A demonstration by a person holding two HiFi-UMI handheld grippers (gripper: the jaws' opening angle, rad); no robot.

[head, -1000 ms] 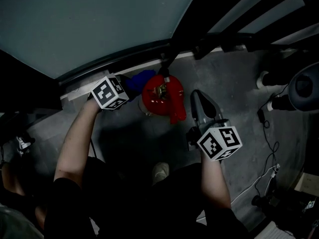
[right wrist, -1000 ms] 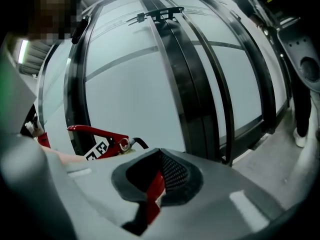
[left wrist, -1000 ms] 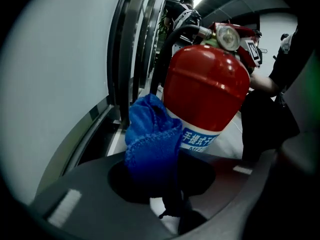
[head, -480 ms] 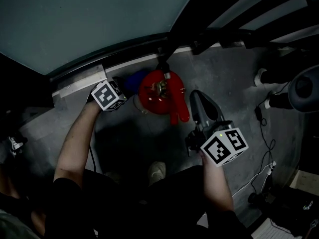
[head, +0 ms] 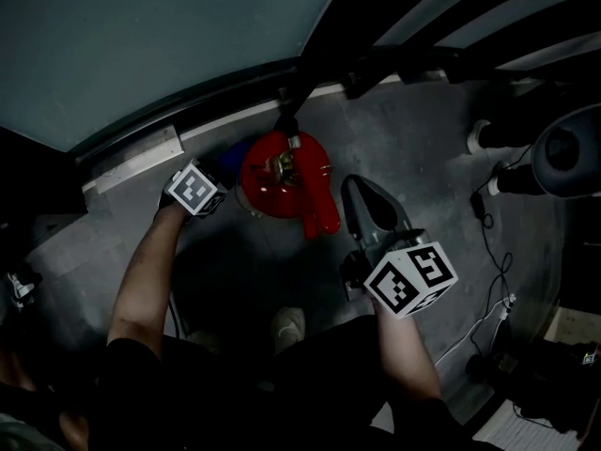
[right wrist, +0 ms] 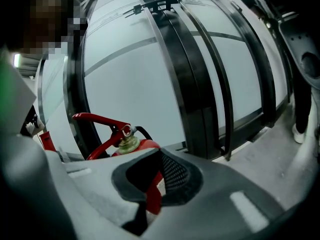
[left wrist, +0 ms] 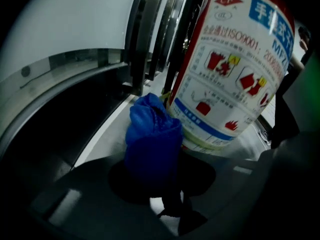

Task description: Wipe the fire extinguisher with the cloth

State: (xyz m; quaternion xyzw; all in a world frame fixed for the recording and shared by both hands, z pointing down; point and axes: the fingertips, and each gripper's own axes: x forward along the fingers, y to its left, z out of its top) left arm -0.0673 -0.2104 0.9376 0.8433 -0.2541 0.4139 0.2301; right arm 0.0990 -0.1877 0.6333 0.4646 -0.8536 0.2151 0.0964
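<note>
A red fire extinguisher (head: 272,191) stands on the grey floor by a glass wall, seen from above in the head view. Its white printed label (left wrist: 230,69) fills the upper right of the left gripper view. My left gripper (head: 223,172) is at the cylinder's left side, shut on a bunched blue cloth (left wrist: 152,136) that presses against the lower body. My right gripper (head: 362,191) hovers just right of the extinguisher with its jaws together and nothing held. In the right gripper view the red lever handle (right wrist: 97,120) and brass valve show just past the right gripper (right wrist: 156,156).
A glass wall with black frames (head: 319,59) rises directly behind the extinguisher. Cables (head: 498,261) trail over the floor at the right, beside white round bases (head: 484,139). My shoe (head: 286,327) is below the extinguisher. Papers (head: 526,430) lie at the bottom right.
My left gripper has gone lower along the extinguisher's left side with the cloth, its marker cube now smaller in view. The right gripper stays beside the extinguisher.
</note>
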